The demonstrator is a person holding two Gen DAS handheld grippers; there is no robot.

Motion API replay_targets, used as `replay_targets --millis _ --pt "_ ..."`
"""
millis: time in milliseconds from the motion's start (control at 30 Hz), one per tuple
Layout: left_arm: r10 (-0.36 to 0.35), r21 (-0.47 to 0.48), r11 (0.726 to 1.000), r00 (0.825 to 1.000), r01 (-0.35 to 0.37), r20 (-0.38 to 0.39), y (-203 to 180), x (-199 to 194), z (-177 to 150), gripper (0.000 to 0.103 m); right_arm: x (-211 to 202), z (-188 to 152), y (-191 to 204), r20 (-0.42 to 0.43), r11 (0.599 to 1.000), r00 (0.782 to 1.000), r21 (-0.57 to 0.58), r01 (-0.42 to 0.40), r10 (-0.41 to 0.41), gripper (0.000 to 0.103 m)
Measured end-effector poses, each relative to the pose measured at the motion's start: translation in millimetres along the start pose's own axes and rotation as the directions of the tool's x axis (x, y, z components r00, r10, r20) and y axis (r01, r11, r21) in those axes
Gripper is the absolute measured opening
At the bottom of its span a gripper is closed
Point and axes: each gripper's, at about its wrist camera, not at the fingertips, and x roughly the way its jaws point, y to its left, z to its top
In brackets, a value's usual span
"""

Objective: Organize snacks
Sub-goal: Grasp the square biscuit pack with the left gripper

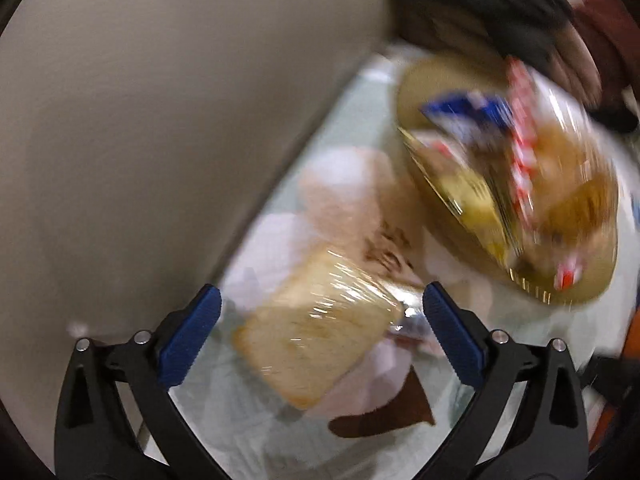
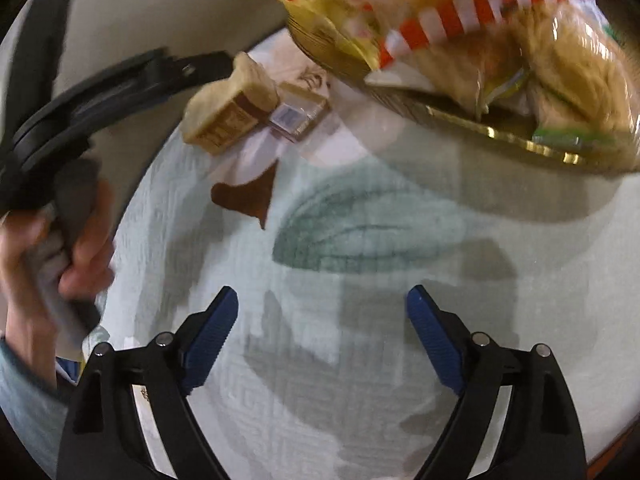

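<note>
No readable text in either view.
The brown label on the wrapped sandwich pack (image 2: 234,118) in the upper left of the right wrist view carries print, and a barcode-like sticker (image 2: 289,117) sits beside it, both too blurred to read.

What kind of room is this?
Probably a home dining or kitchen table: a patterned tablecloth, a gold tray piled with snack bags, and wrapped bread beside a plain wall.

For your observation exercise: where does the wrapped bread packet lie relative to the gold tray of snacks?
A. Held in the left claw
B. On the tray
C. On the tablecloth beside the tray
C: the wrapped bread packet rests on the tablecloth, apart from the gold tray, ahead of the open left claw.
</note>
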Motion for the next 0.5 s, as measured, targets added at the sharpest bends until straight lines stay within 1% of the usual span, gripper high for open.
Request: replay_targets --millis 33,100,167,200,267,300,333,400,467,500 --pt "0.028 0.046 0.999 1.0 -0.027 -0.012 -7 6 -1 0.1 -2 0 -3 0.008 1.0 1.0 0.012 -0.013 0.013 0.086" --pt "0.076 0.092 0.993 0.997 -0.073 -0.027 -12 18 -4 0.1 -5 2 -7 0.01 0.999 1.0 0.025 -0.028 0.027 0.086" --pt "0.091 0.11 0.99 0.995 -0.088 -0.03 -13 23 -4 0.1 -7 4 -10 0.004 0.999 1.0 0.031 -0.03 0.03 0.086" --pt "0.085 0.105 0.991 0.996 -0.081 -0.029 -12 23 -3 0.098 -6 5 -11 -0.003 0.999 0.999 0.034 -0.032 0.033 0.086" --pt "0.049 0.063 0.997 0.997 -0.046 -0.059 -9 25 -1 0.091 -9 1 -13 -0.009 0.999 0.999 0.03 -0.031 0.031 0.086" --pt "0.046 0.041 0.998 0.997 -0.043 -0.063 -8 25 1 0.084 -9 1 -12 -0.009 0.999 0.999 0.028 -0.031 0.032 0.086" --pt "0.031 0.005 1.0 0.998 -0.031 -0.057 -7 22 0 0.084 -9 1 -11 -0.009 0.999 0.999 0.027 -0.033 0.033 0.086" --pt "0.021 -0.033 0.999 0.999 -0.022 -0.048 -8 18 -7 0.083 -9 1 -11 -0.005 0.999 1.0 0.031 -0.026 0.026 0.086" --pt "0.046 -0.081 0.995 0.998 -0.049 -0.038 -11 13 -13 0.082 -10 0 -14 0.012 0.999 1.0 0.048 -0.012 0.011 0.086" --pt "0.055 -0.104 0.993 0.998 -0.058 -0.032 -12 10 -15 0.079 -10 0 -13 0.016 0.999 1.0 0.053 -0.008 0.007 0.086"
